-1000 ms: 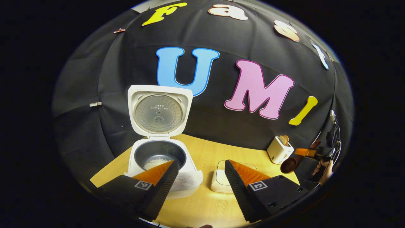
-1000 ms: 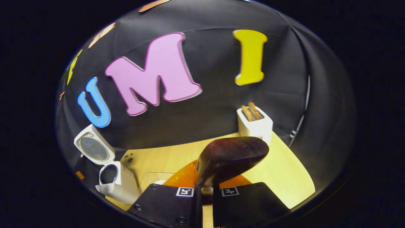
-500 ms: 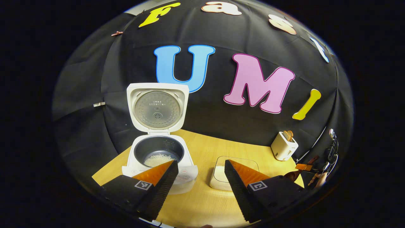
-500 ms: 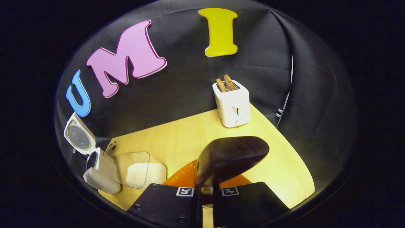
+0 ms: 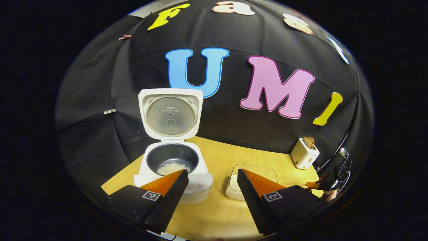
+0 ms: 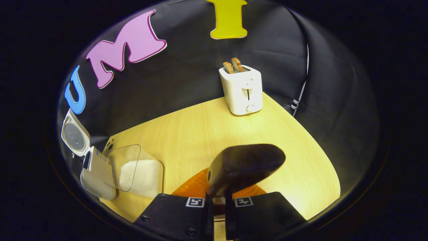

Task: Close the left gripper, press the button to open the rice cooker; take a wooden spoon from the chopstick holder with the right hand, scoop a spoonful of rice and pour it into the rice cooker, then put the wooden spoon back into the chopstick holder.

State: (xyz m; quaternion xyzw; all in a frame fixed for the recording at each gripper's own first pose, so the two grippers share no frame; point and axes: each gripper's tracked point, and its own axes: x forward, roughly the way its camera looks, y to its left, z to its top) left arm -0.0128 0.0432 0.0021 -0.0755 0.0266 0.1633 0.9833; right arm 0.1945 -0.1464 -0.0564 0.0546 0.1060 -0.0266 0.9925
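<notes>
While the cooker (image 5: 172,157) stands open with rice (image 5: 173,167) already in its pot, I log the items as follows.

Spoon (image 6: 245,167): clamped in my right gripper (image 6: 215,204), jaws nearly together on its neck, bowl jutting forward and up over the table (image 6: 294,160). Whether any rice remains in the bowl, I cannot tell.

Holder: I judge the white slotted box (image 6: 241,90) with wooden handles sticking up to be it. It lies straight ahead of the right jaws, at the table's far edge, well apart. Its slots face up, so I judge the spoon must turn upright, handle or bowl down, before entry. The right gripper is the nearer one by far.

Rice container (image 6: 140,175): lid propped, left of the right jaws, beside the cooker.

Left gripper (image 5: 212,185): jaws spread wide, gripping nothing, hovering before the cooker and the container (image 5: 250,180), touching neither.

Stage, by my estimate: pouring done, return of the spoon pending.
</notes>
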